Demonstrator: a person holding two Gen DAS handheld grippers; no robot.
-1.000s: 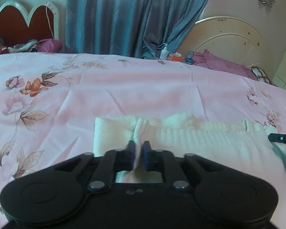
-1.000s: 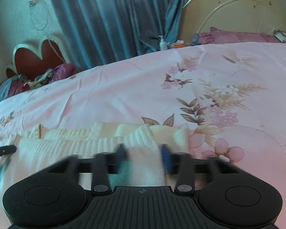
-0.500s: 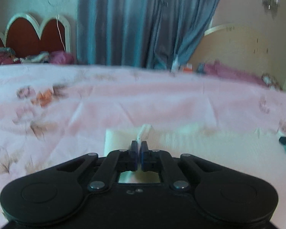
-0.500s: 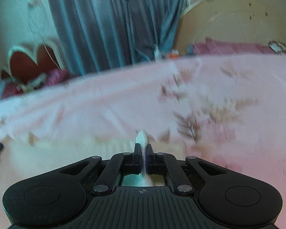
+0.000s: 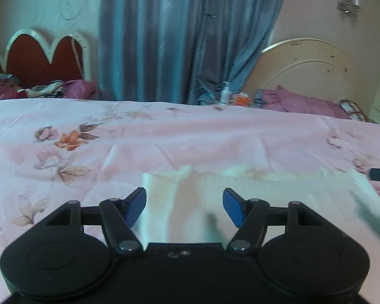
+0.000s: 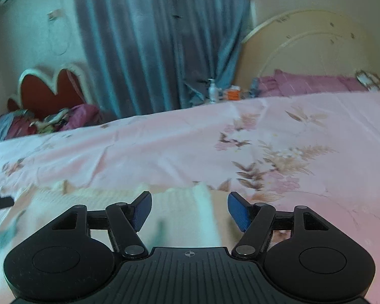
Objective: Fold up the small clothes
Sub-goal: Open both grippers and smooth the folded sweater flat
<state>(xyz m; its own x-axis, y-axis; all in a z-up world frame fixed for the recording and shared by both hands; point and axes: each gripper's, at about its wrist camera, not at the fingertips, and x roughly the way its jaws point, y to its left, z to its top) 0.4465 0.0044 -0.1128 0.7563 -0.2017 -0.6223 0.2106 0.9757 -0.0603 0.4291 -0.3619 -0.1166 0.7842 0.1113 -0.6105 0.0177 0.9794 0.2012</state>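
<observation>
Cloth (image 5: 253, 190) — a cream knit piece, folded — lies flat on the pink floral sheet (image 5: 202, 139) at the near edge of the bed. Left gripper (image 5: 184, 206) hovers over its left end, the blue pads (image 5: 135, 206) standing wide apart after just opening, with nothing pinched between them. Right gripper (image 6: 189, 210) sits over the right end of the cloth (image 6: 174, 205), likewise just opened and clear of the fabric. Far off hangs a blue curtain (image 5: 185, 38).
</observation>
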